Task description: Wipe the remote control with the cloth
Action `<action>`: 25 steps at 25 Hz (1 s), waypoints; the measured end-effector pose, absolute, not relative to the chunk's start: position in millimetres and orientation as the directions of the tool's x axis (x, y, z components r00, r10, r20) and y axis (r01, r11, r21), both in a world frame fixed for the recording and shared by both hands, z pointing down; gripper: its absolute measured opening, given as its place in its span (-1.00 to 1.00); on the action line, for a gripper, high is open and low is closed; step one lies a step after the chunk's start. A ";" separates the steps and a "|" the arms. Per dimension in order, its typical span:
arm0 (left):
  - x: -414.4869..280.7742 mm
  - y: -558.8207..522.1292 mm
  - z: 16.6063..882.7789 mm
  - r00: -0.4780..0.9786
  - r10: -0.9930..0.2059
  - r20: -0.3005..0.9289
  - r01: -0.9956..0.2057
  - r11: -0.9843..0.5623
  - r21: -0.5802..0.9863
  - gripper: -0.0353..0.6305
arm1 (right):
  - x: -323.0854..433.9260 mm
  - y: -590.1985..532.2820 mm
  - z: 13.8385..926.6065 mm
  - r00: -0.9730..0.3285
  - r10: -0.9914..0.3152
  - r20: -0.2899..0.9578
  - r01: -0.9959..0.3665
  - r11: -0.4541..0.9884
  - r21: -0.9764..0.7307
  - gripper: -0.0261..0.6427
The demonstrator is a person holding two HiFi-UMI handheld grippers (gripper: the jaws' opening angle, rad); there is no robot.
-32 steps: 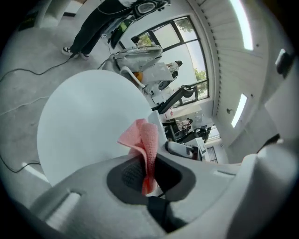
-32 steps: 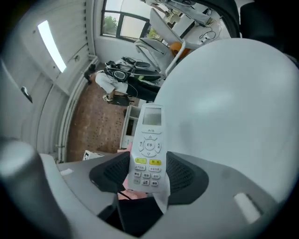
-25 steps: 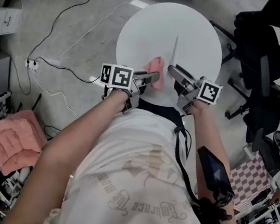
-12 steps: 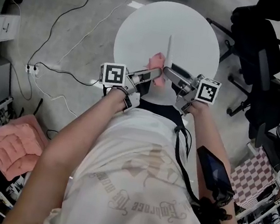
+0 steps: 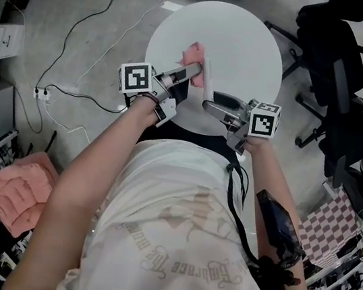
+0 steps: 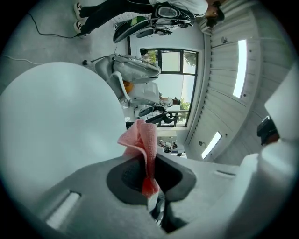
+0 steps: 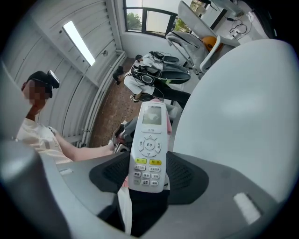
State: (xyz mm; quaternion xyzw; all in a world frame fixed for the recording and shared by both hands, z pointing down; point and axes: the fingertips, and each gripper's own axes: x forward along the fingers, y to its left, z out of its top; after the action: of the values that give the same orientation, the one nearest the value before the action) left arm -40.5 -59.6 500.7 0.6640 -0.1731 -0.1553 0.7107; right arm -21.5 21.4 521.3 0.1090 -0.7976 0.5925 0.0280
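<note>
We find the right gripper clamped on the remote control, its 2 pads bearing on the long side edges at the lower, button end, so the screen end stands free beyond the jaws. The left gripper is clenched on the pink cloth, pinching a bunched fold between its pads and leaving a loose flap past the tips. In the head view both items are held above the round white table, with the cloth just beside the free end of the remote; we cannot tell whether they touch. We judge the remote to be light, rigid and smooth-cased, so it may pivot or slide in the jaws under side load. We recommend keeping hold on the side edges near the lower end, clear of the keys, and wiping along its length towards the clamp rather than across it. We judge the cloth to be soft, limp and light; it carries no force by itself, so the working flap should stay short and close to the pads
</note>
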 end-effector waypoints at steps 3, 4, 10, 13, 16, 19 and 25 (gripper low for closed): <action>-48.7 -75.8 493.1 0.880 -0.474 0.034 -0.014 0.044 0.999 -0.82 | -20.6 28.9 523.6 -0.975 -0.114 0.190 -0.215 0.283 -0.935 -0.17; -50.3 -79.9 490.4 0.877 -0.480 0.029 -0.015 0.034 0.999 -0.82 | -19.3 31.5 525.4 -0.975 -0.104 0.198 -0.221 0.288 -0.932 -0.16; -39.8 -73.8 494.1 0.914 -0.397 0.080 -0.095 -0.017 0.995 -0.82 | -16.5 31.9 528.5 -0.974 -0.098 0.202 -0.222 0.301 -0.927 -0.17; -34.1 -56.5 510.4 0.932 -0.326 0.162 -0.176 -0.015 0.984 -0.82 | -16.9 22.3 526.6 -0.972 -0.128 0.196 -0.226 0.293 -0.929 -0.17; -23.3 -37.4 516.8 0.946 -0.267 0.181 -0.191 -0.008 0.982 -0.82 | -15.8 9.8 523.1 -0.969 -0.168 0.182 -0.224 0.278 -0.934 -0.17; -16.5 -27.1 521.8 0.952 -0.246 0.183 -0.186 0.013 0.983 -0.82 | -10.2 -1.7 524.0 -0.963 -0.209 0.170 -0.222 0.257 -0.941 -0.17; -7.3 -3.4 532.1 0.972 -0.160 0.175 -0.167 0.062 0.984 -0.82 | -4.2 -21.3 526.2 -0.941 -0.321 0.108 -0.171 0.176 -0.969 -0.17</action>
State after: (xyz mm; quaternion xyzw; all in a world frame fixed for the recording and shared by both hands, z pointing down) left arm -7.3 -3.4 532.1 0.6850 -0.1193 0.0022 0.7187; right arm -4.2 -21.3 526.2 0.1611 -0.7645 0.6213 -0.0603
